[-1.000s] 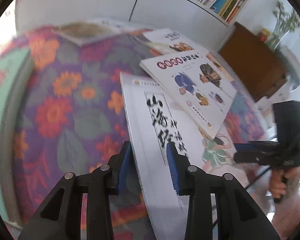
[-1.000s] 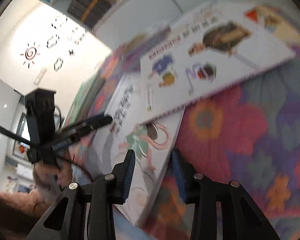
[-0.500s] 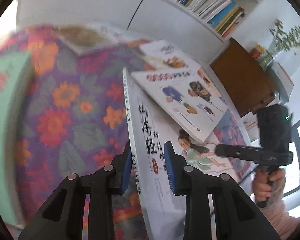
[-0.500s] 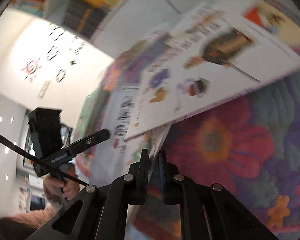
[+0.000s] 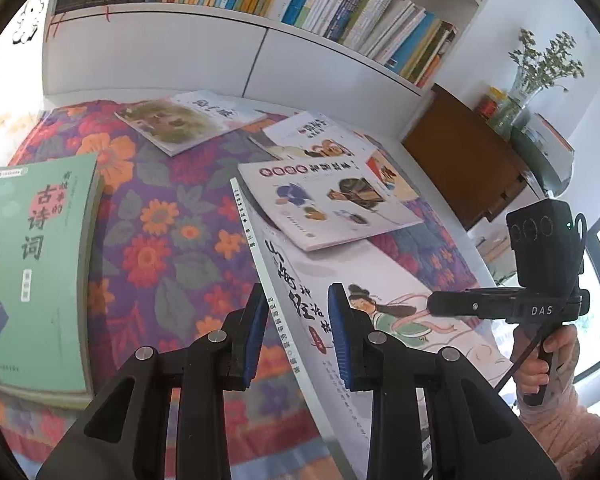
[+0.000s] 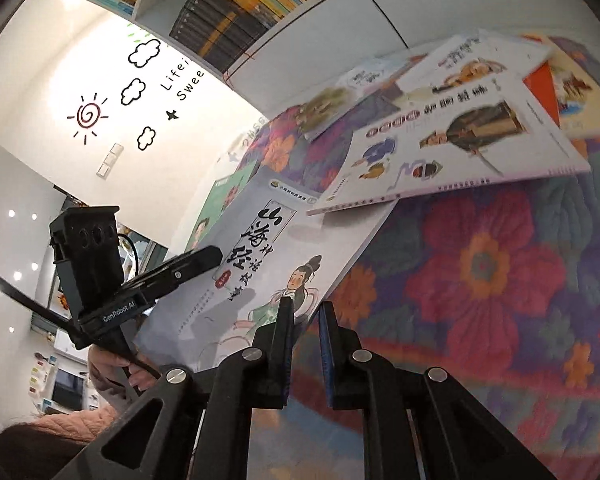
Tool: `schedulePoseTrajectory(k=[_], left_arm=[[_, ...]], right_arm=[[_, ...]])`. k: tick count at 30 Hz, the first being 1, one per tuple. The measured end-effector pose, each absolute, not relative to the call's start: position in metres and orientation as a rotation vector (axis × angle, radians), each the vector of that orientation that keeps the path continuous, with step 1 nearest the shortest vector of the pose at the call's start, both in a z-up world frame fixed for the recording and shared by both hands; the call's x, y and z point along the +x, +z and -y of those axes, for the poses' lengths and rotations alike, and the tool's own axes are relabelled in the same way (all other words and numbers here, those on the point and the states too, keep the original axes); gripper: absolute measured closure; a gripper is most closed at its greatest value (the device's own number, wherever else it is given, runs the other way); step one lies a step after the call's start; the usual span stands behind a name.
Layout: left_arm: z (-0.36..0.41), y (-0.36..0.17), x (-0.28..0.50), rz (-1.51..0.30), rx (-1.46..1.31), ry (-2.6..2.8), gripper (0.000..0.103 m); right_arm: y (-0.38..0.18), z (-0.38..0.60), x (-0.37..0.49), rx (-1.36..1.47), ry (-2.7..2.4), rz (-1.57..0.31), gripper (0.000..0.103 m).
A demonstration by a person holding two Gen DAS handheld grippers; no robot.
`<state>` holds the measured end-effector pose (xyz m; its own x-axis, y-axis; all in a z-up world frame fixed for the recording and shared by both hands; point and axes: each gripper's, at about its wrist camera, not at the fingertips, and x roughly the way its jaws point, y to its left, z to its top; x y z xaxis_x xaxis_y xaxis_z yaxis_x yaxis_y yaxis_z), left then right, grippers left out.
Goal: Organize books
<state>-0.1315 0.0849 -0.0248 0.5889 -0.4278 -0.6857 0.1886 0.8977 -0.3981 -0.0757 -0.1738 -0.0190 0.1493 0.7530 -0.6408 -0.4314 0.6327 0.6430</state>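
Note:
A large white book with black brush lettering (image 5: 380,272) (image 6: 260,216) is held tilted above the flowered cloth (image 5: 160,240), its far end under a thinner cartoon-figure book (image 5: 328,204) (image 6: 440,148). My left gripper (image 5: 298,332) is shut on the white book's spine edge near the front corner; the right wrist view shows its fingers (image 6: 216,254) clamped over the cover. My right gripper (image 6: 305,320) is shut on the opposite long edge, and it reaches in from the right (image 5: 432,308) in the left wrist view.
A thick green book (image 5: 36,260) lies at the left of the cloth. Two more books (image 5: 188,120) (image 5: 320,136) lie toward the back. Behind them stands a white bookshelf (image 5: 300,0) packed with books. A brown cabinet (image 5: 460,160) and a plant vase (image 5: 540,72) are at the right.
The right gripper's jaws went from open around the book's edge to clamped on it. Both grippers rose, and the white book's near end came up off the cloth.

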Motion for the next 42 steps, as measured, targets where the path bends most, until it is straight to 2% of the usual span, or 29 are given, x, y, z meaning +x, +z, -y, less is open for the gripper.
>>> schedulePoseTrajectory(k=[15, 33, 42], left_arm=[[-0.074, -0.031, -0.158, -0.894, -0.288, -0.384, 0.077], [-0.092, -0.023, -0.139, -0.883, -0.291, -0.320, 0.077], [-0.132, 0.008, -0.130, -0.806, -0.319, -0.270, 0.077]], right_arm=[[-0.008, 0.187, -0.129, 0.318, 0.875, -1.074, 0.092], [-0.002, 0.164, -0.114, 0.300, 0.888, -1.041, 0.092], [0.022, 0.129, -0.092, 0.285, 0.938, -1.022, 0.092]])
